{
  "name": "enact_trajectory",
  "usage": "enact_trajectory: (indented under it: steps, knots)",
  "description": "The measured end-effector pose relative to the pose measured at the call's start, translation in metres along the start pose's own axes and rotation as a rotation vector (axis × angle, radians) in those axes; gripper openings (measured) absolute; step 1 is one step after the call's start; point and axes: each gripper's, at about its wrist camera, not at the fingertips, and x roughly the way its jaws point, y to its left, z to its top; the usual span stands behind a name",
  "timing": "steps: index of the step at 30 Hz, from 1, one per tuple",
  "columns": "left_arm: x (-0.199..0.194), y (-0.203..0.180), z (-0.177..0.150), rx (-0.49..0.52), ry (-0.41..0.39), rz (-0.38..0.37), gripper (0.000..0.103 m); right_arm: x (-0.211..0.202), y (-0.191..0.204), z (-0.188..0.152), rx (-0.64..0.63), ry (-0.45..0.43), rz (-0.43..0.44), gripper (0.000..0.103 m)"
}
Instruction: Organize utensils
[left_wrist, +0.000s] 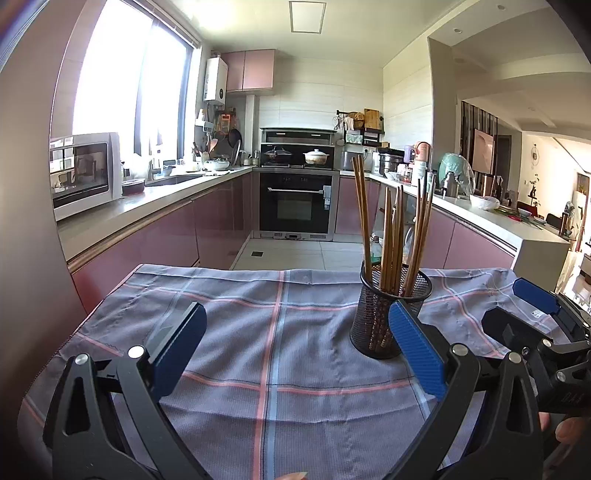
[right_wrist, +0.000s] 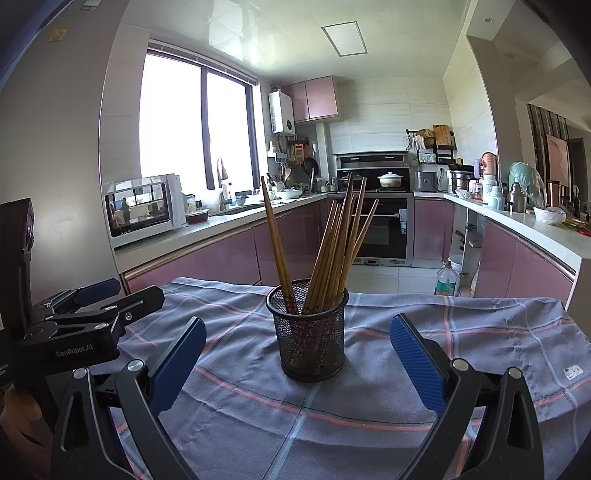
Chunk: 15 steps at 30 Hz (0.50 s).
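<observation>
I am holding both the left gripper (left_wrist: 297, 345) and right gripper (right_wrist: 297, 349) with jaws apart (nothing clamped). The mesh holder (right_wrist: 308, 332), chopsticks (right_wrist: 332, 251) inside, is standing just ahead; nudging it risks toppling.

left gripper (left_wrist: 297, 345) | black frame – blue ribbed pads (left_wrist: 417, 349) | silver screws

"GenRobot.AI" stands in pale letters on the black body of the left gripper (right_wrist: 98, 291), seen from the right wrist view. Faint letters on the right gripper (left_wrist: 535, 291) body in the left view are too blurred to read.
</observation>
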Motion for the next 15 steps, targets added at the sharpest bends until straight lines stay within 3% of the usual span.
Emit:
enact_trajectory:
  steps: [15]
  knots:
    - [-0.001, -0.0005, -0.0002, 0.001, -0.014, 0.013, 0.097, 0.0001, -0.0007, -0.0002, 0.002, -0.008, -0.003, 0.096]
